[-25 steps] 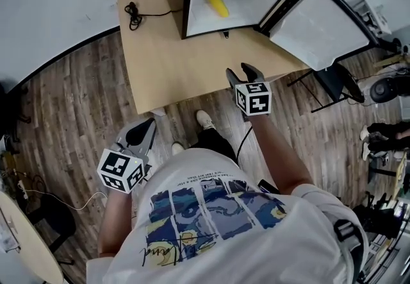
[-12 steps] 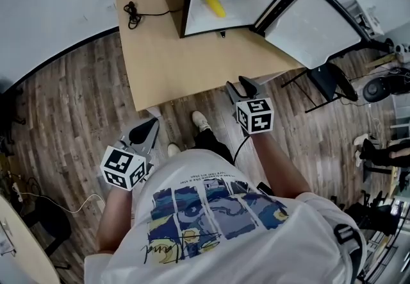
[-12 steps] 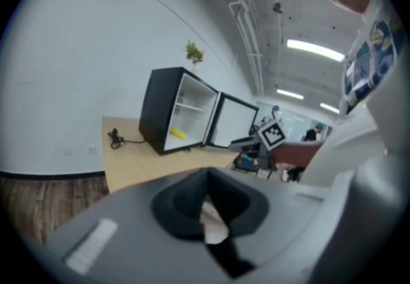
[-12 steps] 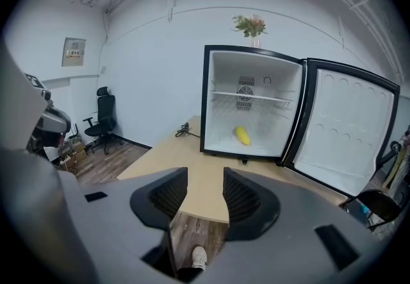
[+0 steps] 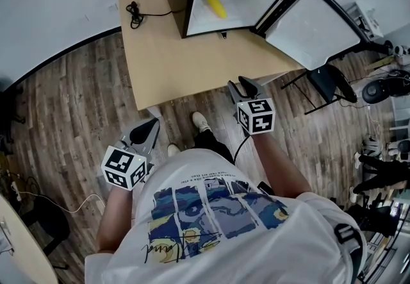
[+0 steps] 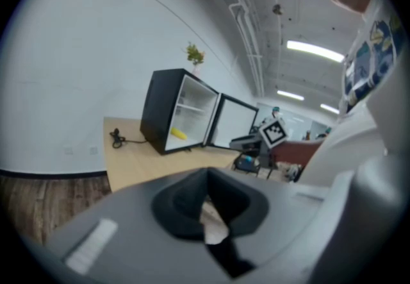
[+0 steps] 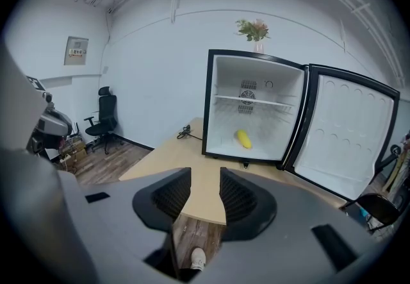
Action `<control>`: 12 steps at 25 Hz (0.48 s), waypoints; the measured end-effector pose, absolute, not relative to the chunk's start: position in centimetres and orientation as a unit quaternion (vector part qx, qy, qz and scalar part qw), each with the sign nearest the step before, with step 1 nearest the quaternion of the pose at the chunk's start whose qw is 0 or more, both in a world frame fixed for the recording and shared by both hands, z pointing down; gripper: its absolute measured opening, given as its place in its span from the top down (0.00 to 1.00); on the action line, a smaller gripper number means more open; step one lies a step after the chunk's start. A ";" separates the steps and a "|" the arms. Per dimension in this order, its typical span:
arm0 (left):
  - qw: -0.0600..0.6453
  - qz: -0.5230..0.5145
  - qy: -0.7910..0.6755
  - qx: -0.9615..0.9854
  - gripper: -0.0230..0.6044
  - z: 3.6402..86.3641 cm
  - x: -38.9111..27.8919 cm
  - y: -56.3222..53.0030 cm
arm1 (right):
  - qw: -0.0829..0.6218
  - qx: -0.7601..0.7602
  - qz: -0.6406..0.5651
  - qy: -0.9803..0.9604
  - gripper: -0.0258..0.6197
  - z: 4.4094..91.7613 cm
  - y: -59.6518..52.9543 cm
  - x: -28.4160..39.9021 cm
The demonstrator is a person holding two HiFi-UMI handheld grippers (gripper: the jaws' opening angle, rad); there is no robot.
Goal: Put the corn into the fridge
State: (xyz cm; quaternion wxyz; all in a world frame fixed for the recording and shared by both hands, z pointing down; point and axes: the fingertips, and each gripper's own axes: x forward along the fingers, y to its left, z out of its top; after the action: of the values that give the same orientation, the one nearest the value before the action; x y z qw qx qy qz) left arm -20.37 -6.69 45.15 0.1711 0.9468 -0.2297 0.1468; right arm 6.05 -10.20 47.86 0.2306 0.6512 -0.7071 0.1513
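left tongs point(image 5: 145, 129), seemingly shut, off table point(image 5: 173, 65) edge

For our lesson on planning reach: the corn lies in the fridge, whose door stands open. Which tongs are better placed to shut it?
Probably right. The right tongs, jaws closing on nothing, sit at the table edge, nearer the open door; the left tongs are farther back, off the table.
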 end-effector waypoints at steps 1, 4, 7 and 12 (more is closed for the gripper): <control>0.172 0.147 -0.231 0.946 0.95 45.2 -20.4 -6.7 | 0.232 0.651 0.151 -0.707 0.74 47.9 -10.2 6.0; 0.173 0.145 -0.234 0.946 0.95 45.2 -20.6 -6.6 | 0.234 0.650 0.149 -0.707 0.76 47.8 -10.3 5.9; 0.174 0.145 -0.235 0.945 0.95 45.3 -20.9 -6.5 | 0.233 0.652 0.150 -0.706 0.80 47.9 -10.3 5.7; 0.174 0.146 -0.234 0.945 0.95 45.4 -20.9 -6.5 | 0.235 0.655 0.147 -0.703 0.88 47.8 -10.4 5.8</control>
State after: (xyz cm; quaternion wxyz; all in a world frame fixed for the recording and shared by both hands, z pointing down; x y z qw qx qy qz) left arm -20.95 -6.49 45.36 0.1738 0.9453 -0.2345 0.1459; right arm 5.85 -10.37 47.85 0.2354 0.6549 -0.7028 0.1475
